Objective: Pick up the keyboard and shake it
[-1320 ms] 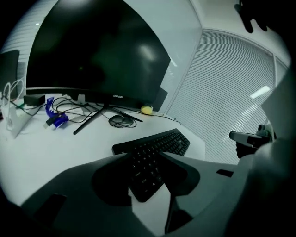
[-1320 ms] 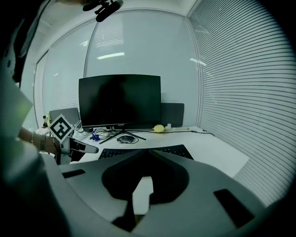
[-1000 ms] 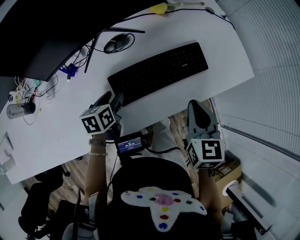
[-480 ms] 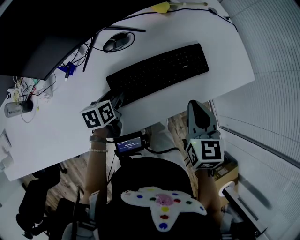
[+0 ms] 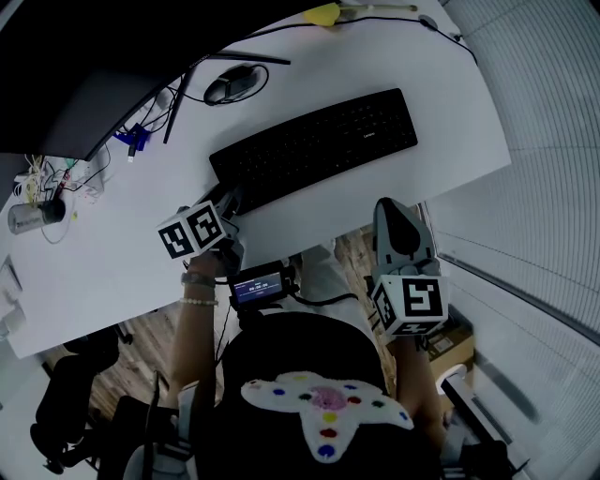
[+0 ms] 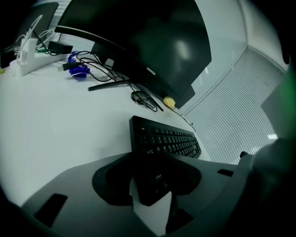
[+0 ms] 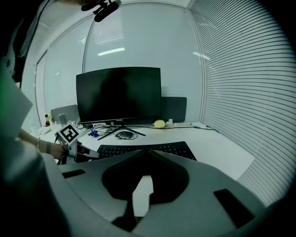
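A black keyboard (image 5: 314, 145) lies slantwise on the white desk (image 5: 441, 84). My left gripper (image 5: 230, 199) is at its near left corner. In the left gripper view that corner of the keyboard (image 6: 171, 141) lies between the jaws of the left gripper (image 6: 155, 159), which are closing. Thin gaps of white desk still show on both sides of it. My right gripper (image 5: 394, 208) hangs shut and empty just off the desk's front edge. In the right gripper view, the right gripper (image 7: 147, 152) points at the keyboard (image 7: 148, 149), with the left gripper (image 7: 88, 152) at left.
A dark monitor (image 5: 94, 56) stands at the back left, with a mouse (image 5: 230, 86) on its stand's foot. A yellow object (image 5: 319, 16) lies at the far edge. Cables (image 5: 56, 178) and a small cylinder (image 5: 28, 217) crowd the left side. Window blinds (image 5: 534, 141) run along the right.
The left gripper has edged forward onto the keyboard's left corner. The right gripper has stayed where it was.
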Demonstrator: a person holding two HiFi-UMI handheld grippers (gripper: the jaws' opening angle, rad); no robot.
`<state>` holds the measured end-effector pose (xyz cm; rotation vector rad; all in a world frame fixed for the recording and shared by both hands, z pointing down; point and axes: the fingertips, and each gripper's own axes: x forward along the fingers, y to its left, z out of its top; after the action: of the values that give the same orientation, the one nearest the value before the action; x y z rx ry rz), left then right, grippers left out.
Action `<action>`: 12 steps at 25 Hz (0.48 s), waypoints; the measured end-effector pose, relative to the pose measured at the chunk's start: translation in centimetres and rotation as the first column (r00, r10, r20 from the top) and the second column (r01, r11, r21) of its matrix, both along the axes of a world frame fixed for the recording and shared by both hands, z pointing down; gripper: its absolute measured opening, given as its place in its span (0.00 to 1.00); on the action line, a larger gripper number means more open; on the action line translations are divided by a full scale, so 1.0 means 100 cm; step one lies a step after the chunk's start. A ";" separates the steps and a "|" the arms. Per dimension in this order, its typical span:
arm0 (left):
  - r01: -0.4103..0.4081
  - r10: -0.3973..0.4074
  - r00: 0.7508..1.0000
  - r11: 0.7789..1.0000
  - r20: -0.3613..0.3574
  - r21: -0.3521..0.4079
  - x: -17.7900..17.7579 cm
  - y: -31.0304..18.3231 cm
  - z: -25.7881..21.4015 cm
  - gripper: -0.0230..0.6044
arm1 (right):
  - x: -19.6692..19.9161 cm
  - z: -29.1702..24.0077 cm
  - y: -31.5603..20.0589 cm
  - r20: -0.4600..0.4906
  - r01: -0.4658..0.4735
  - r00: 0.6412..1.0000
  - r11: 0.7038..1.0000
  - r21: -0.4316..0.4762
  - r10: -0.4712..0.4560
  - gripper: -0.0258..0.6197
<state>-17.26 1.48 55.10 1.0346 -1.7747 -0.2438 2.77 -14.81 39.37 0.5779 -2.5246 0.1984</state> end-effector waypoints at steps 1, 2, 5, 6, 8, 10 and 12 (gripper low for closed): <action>0.004 -0.004 1.000 1.000 -0.002 0.004 0.000 0.000 0.000 0.33 | 0.000 0.000 -0.001 0.000 0.000 1.000 1.000 -0.002 0.000 0.10; 0.000 0.000 1.000 1.000 0.006 0.000 0.000 0.001 0.000 0.33 | 0.000 0.000 -0.002 -0.001 0.000 1.000 1.000 -0.003 0.000 0.10; -0.021 0.022 0.999 0.999 0.035 -0.026 0.000 0.000 0.001 0.34 | -0.002 0.001 -0.004 -0.004 0.005 1.000 1.000 -0.001 -0.005 0.10; -0.023 0.025 0.999 0.999 0.037 -0.031 -0.001 0.000 0.001 0.34 | -0.003 0.001 -0.005 -0.006 0.008 1.000 1.000 -0.001 -0.008 0.10; -0.023 0.024 0.999 0.999 0.032 -0.035 -0.001 0.001 0.002 0.34 | -0.005 0.003 -0.006 -0.011 0.015 1.000 1.000 -0.001 -0.015 0.10; -0.018 0.019 0.999 0.999 0.025 -0.040 -0.001 0.001 0.002 0.33 | -0.006 0.005 -0.008 -0.018 0.023 1.000 1.000 0.001 -0.023 0.10; -0.011 0.011 1.000 0.999 0.021 -0.043 -0.002 0.003 0.001 0.33 | -0.007 0.007 -0.011 -0.025 0.030 0.999 1.000 0.004 -0.029 0.10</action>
<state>-17.43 1.73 55.20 1.0193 -1.7857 -0.1871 2.05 -15.94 40.12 0.5414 -2.5085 0.1734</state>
